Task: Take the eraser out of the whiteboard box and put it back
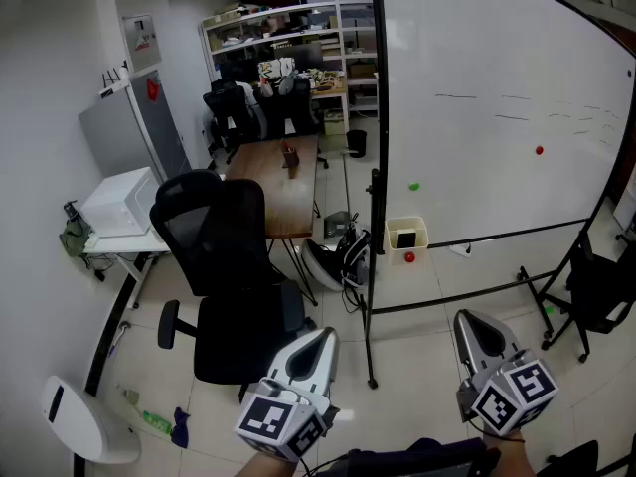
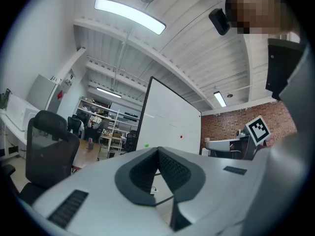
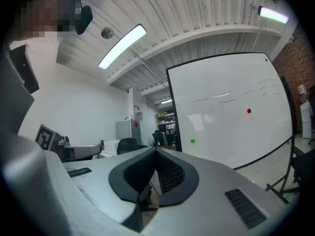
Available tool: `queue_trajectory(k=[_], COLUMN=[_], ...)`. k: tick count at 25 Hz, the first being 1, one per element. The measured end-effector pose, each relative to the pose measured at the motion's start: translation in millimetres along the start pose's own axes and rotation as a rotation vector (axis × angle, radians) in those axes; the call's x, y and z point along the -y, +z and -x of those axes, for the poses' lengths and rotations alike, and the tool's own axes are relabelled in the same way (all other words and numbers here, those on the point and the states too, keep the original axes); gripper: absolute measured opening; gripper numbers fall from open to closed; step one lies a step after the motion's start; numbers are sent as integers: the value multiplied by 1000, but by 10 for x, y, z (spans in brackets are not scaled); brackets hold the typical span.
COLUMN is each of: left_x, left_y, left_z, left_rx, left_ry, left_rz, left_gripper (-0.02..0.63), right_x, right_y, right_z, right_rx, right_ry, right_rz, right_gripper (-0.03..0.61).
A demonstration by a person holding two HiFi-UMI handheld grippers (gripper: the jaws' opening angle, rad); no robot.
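**Both grippers clenched and empty, eraser in its box at the whiteboard**

I stand back from the whiteboard (image 1: 497, 97) with a gripper in each hand, both held low in front of me and pointing level toward the board.

My left gripper (image 1: 320, 338) is clenched. In the left gripper view its two dark ribbed pads meet at the tip with nothing between them. My right gripper (image 1: 467, 318) is clenched as well. In the right gripper view its pads close to a point and it holds nothing.

The eraser (image 1: 405, 238) shows as a dark block inside the small cream box (image 1: 391, 238). The box hangs at the lower left corner of the board, just beside the black upright of the stand. It is well apart from both grippers, across a stretch of tiled floor. A small red dot (image 1: 408, 257) sits just below the box.

On the board's face there is a green magnet (image 1: 414, 186) above the box and a red magnet (image 1: 539, 150) further right. A few faint pen strokes run across the upper part.

To my left, near the left gripper, a black office chair (image 1: 234, 286) stands in front of a brown wooden table (image 1: 283, 182). Beyond the table, white shelves (image 1: 288, 38) hold clutter against the far wall.
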State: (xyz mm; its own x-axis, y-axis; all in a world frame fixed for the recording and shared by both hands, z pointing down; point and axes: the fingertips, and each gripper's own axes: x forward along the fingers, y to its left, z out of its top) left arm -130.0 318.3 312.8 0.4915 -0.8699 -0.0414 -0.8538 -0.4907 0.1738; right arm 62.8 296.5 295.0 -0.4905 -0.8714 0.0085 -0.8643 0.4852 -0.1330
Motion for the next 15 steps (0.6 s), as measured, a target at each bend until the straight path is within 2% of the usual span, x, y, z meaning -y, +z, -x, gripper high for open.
queue_trajectory(k=[7, 12, 15], left_x=[-256, -386, -391], left_y=[-46, -96, -127], left_z=[-181, -569, -906], left_rx=[0, 5, -9], left_ry=[3, 43, 65], left_rz=[2, -1, 3], left_gripper=[28, 26, 28], right_x=[2, 254, 597], right_y=[-94, -80, -56], right_z=[-314, -663, -906], right_rx=[-11, 4, 2], right_ry=[15, 73, 76], right_rz=[-3, 11, -13], right_gripper=[15, 15, 15])
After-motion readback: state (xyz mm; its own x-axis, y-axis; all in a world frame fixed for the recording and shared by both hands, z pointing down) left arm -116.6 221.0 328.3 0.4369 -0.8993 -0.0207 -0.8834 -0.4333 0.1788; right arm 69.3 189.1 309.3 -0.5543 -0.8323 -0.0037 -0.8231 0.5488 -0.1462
